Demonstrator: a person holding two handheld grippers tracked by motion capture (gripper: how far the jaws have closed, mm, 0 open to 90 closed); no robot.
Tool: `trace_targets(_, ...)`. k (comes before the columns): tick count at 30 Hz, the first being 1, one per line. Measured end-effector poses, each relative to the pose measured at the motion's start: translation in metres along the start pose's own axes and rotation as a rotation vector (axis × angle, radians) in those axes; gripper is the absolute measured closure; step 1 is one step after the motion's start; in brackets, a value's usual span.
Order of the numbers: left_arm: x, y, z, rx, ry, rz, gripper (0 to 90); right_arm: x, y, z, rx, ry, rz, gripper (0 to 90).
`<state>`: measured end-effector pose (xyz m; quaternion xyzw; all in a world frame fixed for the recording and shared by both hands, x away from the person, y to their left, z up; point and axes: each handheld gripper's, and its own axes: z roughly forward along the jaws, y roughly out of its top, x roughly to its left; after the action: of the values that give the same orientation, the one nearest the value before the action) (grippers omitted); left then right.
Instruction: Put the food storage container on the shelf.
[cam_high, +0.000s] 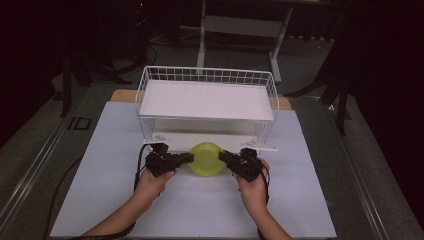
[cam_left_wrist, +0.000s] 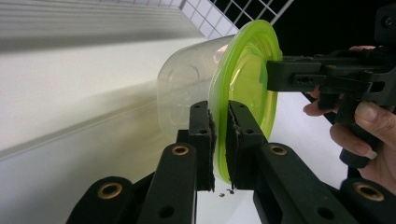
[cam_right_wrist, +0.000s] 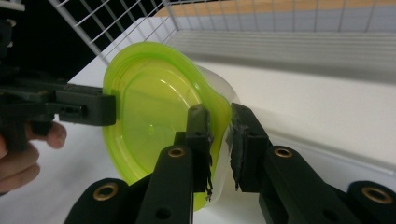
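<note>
Left gripper (cam_high: 186, 158) and right gripper (cam_high: 225, 157), each clamped on the rim of the green lid (cam_high: 206, 159) from opposite sides; the lid caps a clear container (cam_left_wrist: 187, 88) lying on its side. The container sits between the two grippers, at the front edge of the lower shelf (cam_high: 200, 140) of the white wire rack (cam_high: 207, 100), its clear body pointing into the shelf opening. Open worktop (cam_high: 200, 210) extends toward the person, around both hands.
</note>
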<state>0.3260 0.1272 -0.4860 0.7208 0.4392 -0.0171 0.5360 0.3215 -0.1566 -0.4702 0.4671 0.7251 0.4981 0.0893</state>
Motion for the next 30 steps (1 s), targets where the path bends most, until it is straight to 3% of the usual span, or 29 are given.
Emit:
trace_targets(6,0.011,0.003,0.007,-0.06,-0.013,-0.043,82.6,-0.008,0.006,0.009,-0.042,-0.004,-0.005,78.9)
trace_targets(9,0.014,0.005,0.012,-0.077,0.013,-0.037,82.6,-0.012,0.008,0.014,-0.05,-0.012,-0.006,78.8)
trace_targets(16,0.019,0.01,0.023,-0.067,0.058,-0.036,82.5,-0.021,0.01,0.028,-0.037,-0.049,0.005,78.1)
trace_targets(20,0.025,0.011,0.03,-0.066,0.072,-0.065,82.5,-0.026,0.014,0.036,-0.028,-0.076,0.012,77.7)
trace_targets(27,0.031,0.013,0.033,-0.076,0.065,-0.107,82.4,-0.031,0.015,0.042,-0.036,-0.074,0.034,77.6)
trace_targets(30,0.034,0.014,0.034,-0.074,0.058,-0.119,82.3,-0.031,0.017,0.044,-0.037,-0.078,0.015,75.2)
